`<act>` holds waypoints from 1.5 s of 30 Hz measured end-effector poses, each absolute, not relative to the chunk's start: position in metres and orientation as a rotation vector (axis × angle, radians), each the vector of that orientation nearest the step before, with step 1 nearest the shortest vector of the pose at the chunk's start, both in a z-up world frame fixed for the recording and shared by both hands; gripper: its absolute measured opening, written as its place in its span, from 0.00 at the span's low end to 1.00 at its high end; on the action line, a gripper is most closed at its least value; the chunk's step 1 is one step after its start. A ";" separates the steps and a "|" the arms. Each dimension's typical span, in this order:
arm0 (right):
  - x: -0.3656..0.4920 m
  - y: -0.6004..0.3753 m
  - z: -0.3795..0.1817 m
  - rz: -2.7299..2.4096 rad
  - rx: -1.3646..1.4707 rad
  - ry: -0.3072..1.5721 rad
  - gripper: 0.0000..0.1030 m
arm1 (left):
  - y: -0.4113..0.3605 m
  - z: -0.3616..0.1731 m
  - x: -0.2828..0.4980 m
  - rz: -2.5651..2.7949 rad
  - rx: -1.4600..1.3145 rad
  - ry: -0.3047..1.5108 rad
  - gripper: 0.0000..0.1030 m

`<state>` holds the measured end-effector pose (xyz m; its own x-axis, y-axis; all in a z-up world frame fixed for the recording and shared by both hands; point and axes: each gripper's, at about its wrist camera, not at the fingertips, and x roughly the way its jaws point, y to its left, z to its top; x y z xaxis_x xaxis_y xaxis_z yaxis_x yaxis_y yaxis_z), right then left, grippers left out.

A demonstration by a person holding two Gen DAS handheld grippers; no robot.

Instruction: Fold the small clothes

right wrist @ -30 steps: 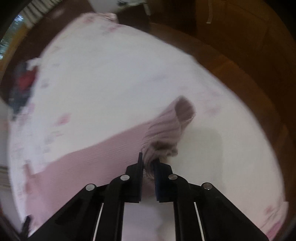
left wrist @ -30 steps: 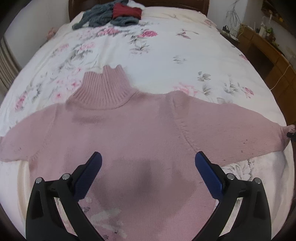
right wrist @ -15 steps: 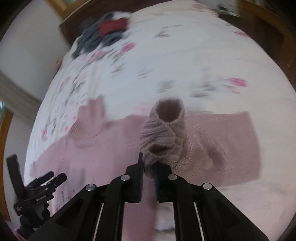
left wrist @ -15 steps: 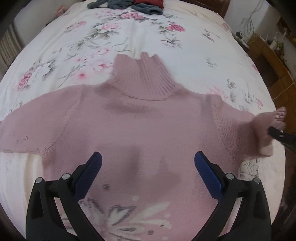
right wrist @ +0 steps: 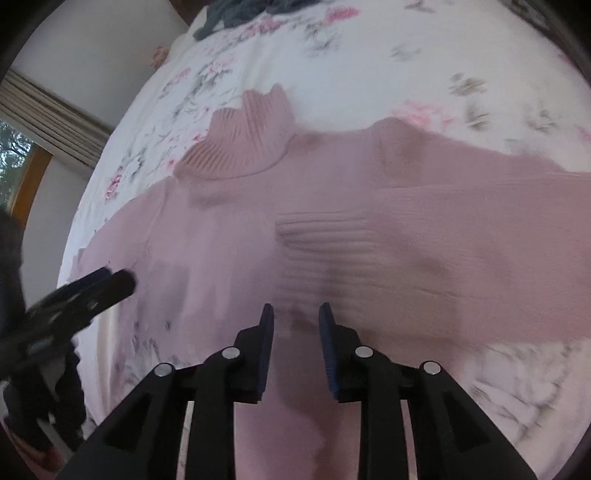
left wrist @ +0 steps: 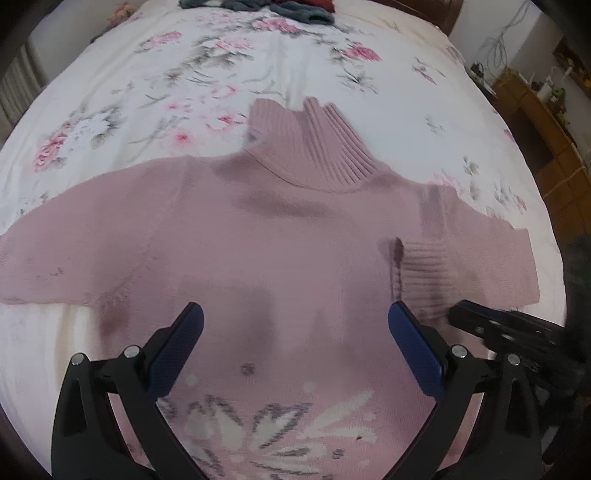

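The right gripper (right wrist: 296, 317) is seen with its jaws parted a little and nothing held between them; the ribbed cuff (right wrist: 317, 240) of a folded-in sleeve lies just ahead of the tips, on the chest of a pink sweater (right wrist: 229, 236). The left gripper (left wrist: 295, 325) is held above the lower chest with its jaws spread wide and nothing gripped.

The sweater is laid flat, front up, on a bed covered by a flowered sheet (left wrist: 155, 85), with its ribbed collar (left wrist: 314, 147) pointing away toward the far end. The wearer's-side sleeve on the right is doubled back over the body, so that its cuff rests near the middle. The other sleeve (left wrist: 66, 251) is stretched out flat to the left, unfolded. A heap of grey and red clothes (left wrist: 280, 7) is seen at the far end of the bed, well apart from the sweater.

The step in hand is judged to be the release of the first folded sleeve. For the next move, the outstretched left sleeve would likely need to be gripped near its cuff and carried across the chest to match.
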<state>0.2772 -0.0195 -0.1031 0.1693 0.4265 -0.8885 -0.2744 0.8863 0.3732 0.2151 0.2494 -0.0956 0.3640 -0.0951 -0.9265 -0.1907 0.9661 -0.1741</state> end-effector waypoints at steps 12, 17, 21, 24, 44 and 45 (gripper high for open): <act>0.224 -0.129 -0.090 0.306 0.200 1.292 0.35 | 0.156 -0.152 0.265 -0.085 -0.405 1.325 0.86; 0.212 -0.158 -0.091 0.278 0.235 1.292 0.35 | 0.138 -0.177 0.272 -0.102 -0.502 1.393 0.56; 0.213 -0.166 -0.094 0.260 0.259 1.291 0.35 | 0.144 -0.172 0.266 -0.112 -0.594 1.338 0.09; 0.213 -0.174 -0.095 0.244 0.266 1.292 0.35 | 0.147 -0.150 0.260 -0.116 -0.596 1.259 0.08; 0.283 -0.143 -0.099 0.264 0.442 1.261 0.45 | 0.344 -0.076 0.209 0.260 -0.413 1.052 0.08; 0.290 -0.137 -0.104 0.262 0.446 1.272 0.45 | 0.349 -0.081 0.212 0.269 -0.410 1.061 0.08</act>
<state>0.2900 -0.1368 -0.1044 0.2811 0.4289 -0.8585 0.0544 0.8860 0.4605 0.2118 0.3491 -0.0808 0.4664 0.0183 -0.8844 -0.4060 0.8927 -0.1957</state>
